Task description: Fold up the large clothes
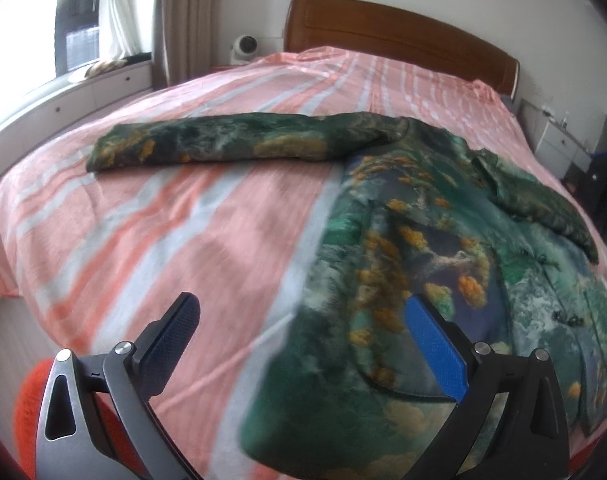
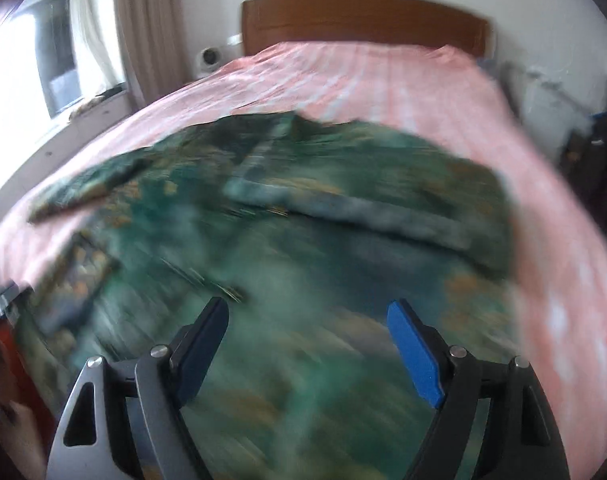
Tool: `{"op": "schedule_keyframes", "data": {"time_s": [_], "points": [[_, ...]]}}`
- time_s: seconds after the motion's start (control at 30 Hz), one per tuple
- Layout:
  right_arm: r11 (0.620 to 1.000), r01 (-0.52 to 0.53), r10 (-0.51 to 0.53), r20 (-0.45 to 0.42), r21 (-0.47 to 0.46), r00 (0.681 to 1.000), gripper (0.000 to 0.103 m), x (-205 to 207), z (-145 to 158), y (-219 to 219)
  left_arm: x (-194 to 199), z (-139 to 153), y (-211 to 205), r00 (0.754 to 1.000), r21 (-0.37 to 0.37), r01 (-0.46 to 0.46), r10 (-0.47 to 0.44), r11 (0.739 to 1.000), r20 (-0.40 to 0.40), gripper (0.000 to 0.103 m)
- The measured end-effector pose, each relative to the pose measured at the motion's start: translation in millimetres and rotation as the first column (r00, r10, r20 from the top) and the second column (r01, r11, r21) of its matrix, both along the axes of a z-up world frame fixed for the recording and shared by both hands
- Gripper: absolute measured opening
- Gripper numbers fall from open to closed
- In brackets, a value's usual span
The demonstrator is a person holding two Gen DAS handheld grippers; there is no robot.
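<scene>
A large green jacket (image 1: 415,248) with orange and white print lies flat on the bed. One sleeve (image 1: 223,148) stretches out to the left; the other sleeve (image 1: 543,204) lies folded across the chest. My left gripper (image 1: 299,312) is open and empty, above the jacket's lower left hem. In the right wrist view the jacket (image 2: 303,220) is blurred and fills the middle. My right gripper (image 2: 307,316) is open and empty above the jacket's lower part.
The bed has a pink and white striped sheet (image 1: 183,240) and a brown wooden headboard (image 1: 395,28). A window and curtains (image 1: 115,16) are at the left. A small white device (image 1: 245,46) stands beside the headboard. White drawers (image 1: 563,148) stand at the right.
</scene>
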State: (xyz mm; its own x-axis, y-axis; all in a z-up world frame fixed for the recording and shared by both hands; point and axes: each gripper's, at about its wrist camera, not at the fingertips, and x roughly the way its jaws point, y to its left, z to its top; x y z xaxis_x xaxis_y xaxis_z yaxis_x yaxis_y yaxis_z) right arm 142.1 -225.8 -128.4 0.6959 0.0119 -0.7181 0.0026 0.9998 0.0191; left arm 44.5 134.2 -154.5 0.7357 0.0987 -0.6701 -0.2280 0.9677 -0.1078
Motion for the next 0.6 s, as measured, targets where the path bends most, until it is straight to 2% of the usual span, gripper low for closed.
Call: {"op": "schedule_keyframes", "data": {"time_s": [0.03, 0.1, 0.17, 0.23, 0.3, 0.37, 0.43, 0.47, 0.53, 0.6], "points": [[0.998, 0.054, -0.054, 0.019, -0.013, 0.998, 0.082, -17, -1, -17, 1, 2, 7, 1.000, 0.010, -0.013, 0.013, 1.000, -0.004, 0.102], [0.985, 0.172, -0.173, 0.055, 0.009, 0.983, 0.085, -42, -1, -58, 7, 2, 26, 1.000, -0.055, -0.002, 0.000, 0.998, -0.023, 0.102], [0.940, 0.339, -0.340, 0.103, 0.027, 0.935, 0.092, -68, -4, -108, 11, -2, 40, 1.000, -0.144, 0.009, -0.013, 0.990, -0.021, 0.102], [0.893, 0.448, -0.451, 0.117, 0.055, 0.885, 0.092, -80, -11, -150, 19, -7, 44, 0.999, -0.225, 0.033, -0.035, 0.974, -0.006, 0.102], [0.849, 0.515, -0.527, 0.112, 0.121, 0.843, 0.092, -82, -23, -183, 33, -13, 32, 0.992, -0.272, 0.121, -0.127, 0.955, -0.003, 0.102], [0.820, 0.546, -0.564, 0.079, 0.173, 0.822, 0.092, -72, -39, -199, 42, -17, 16, 0.975, -0.283, 0.211, -0.223, 0.936, -0.010, 0.101], [0.827, 0.519, -0.539, 0.045, 0.216, 0.841, 0.092, -59, -54, -196, 46, -22, -6, 0.952, -0.261, 0.287, -0.305, 0.922, -0.034, 0.102], [0.841, 0.493, -0.513, 0.037, 0.224, 0.858, 0.091, -53, -59, -189, 47, -25, -16, 0.946, -0.221, 0.300, -0.319, 0.928, -0.057, 0.102], [0.855, 0.470, -0.492, 0.060, 0.217, 0.868, 0.091, -50, -57, -175, 47, -28, -32, 0.956, -0.080, 0.265, -0.273, 0.961, -0.111, 0.102], [0.853, 0.472, -0.498, 0.080, 0.224, 0.863, 0.091, -50, -42, -169, 45, -21, -36, 0.964, 0.014, 0.239, -0.236, 0.971, -0.121, 0.101]]}}
